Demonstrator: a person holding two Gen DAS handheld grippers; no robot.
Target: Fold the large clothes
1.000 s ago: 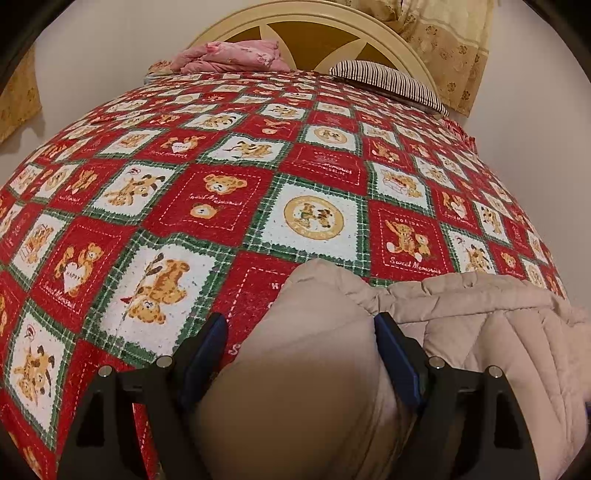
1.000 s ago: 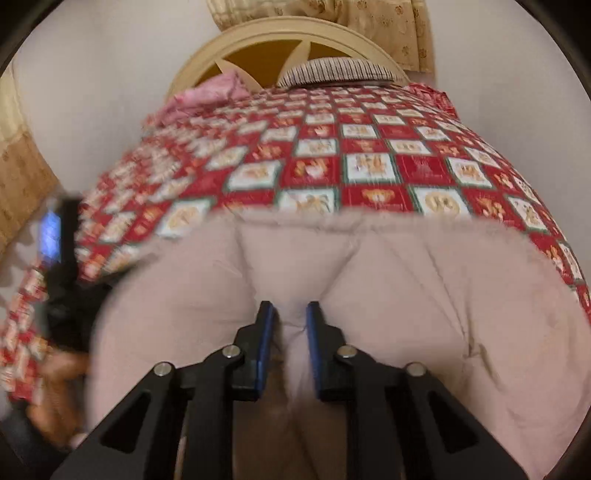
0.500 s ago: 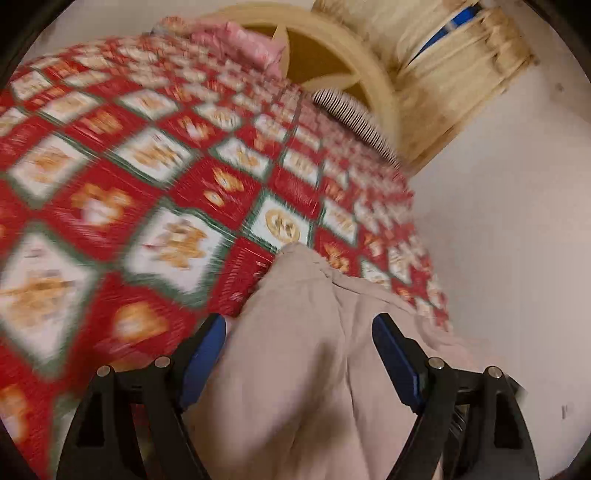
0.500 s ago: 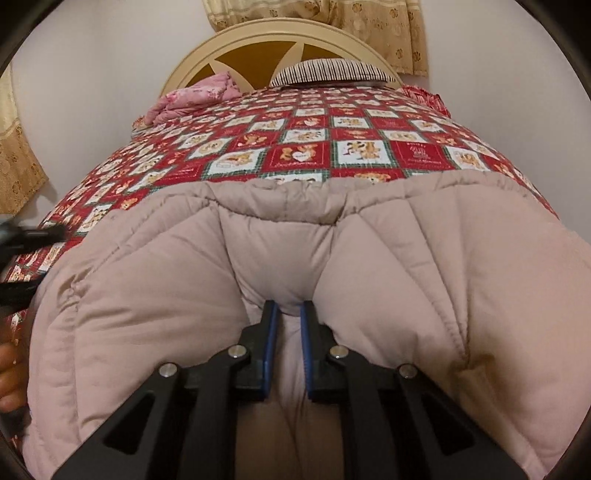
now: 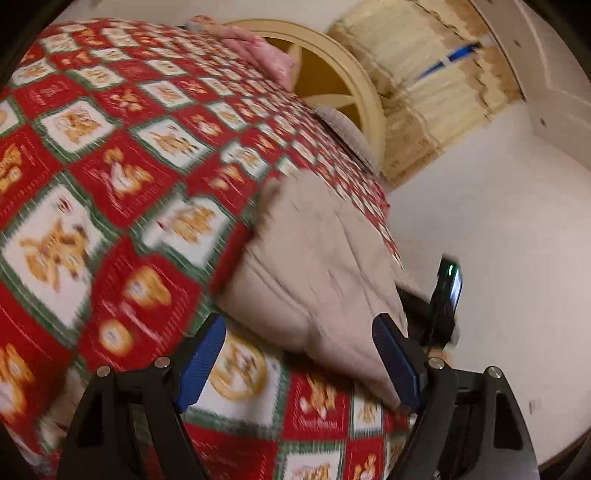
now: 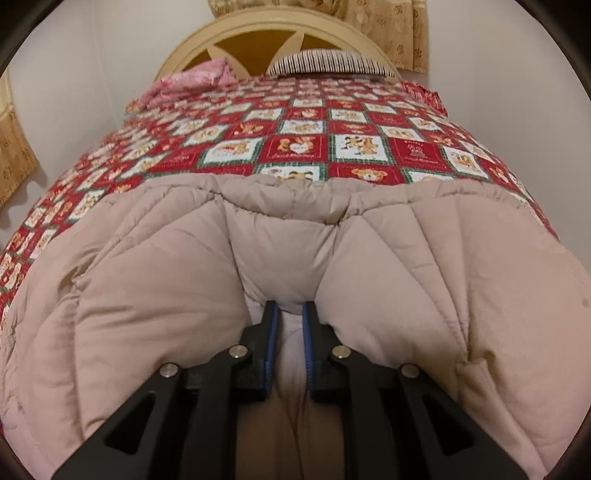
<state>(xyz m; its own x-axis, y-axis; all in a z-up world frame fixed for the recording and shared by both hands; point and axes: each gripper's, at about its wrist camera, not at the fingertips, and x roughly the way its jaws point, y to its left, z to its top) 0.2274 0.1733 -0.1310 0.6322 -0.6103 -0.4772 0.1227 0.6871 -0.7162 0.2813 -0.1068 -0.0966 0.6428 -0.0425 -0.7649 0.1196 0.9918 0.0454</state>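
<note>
On the bed's quilt point(image 6: 303, 147), right gripper point(image 6: 290, 314) jaws clench the jacket point(image 6: 184, 266); left gripper point(image 5: 299, 336) gapes beside its edge.

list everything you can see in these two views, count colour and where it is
puffer coat: 1, beige, quilted, spread across the near part of the bed
bedspread: 1, red, white and green squares with teddy bears, covering the bed
headboard: 1, cream frame with mustard panels, rounded, at the far end of the bed
striped pillow: 1, dark and pale stripes, against the headboard, to the right in the right wrist view
pink bedding: 1 bundle, pink, far left corner of the bed
curtains: tan, patterned, behind the headboard; another at the left edge
walls: off-white, around the bed
left tongs: 1, black with blue pads, open over the coat's edge, gripping nothing
right tongs: 1, black with blue pads, shut on a fold of the coat
</note>
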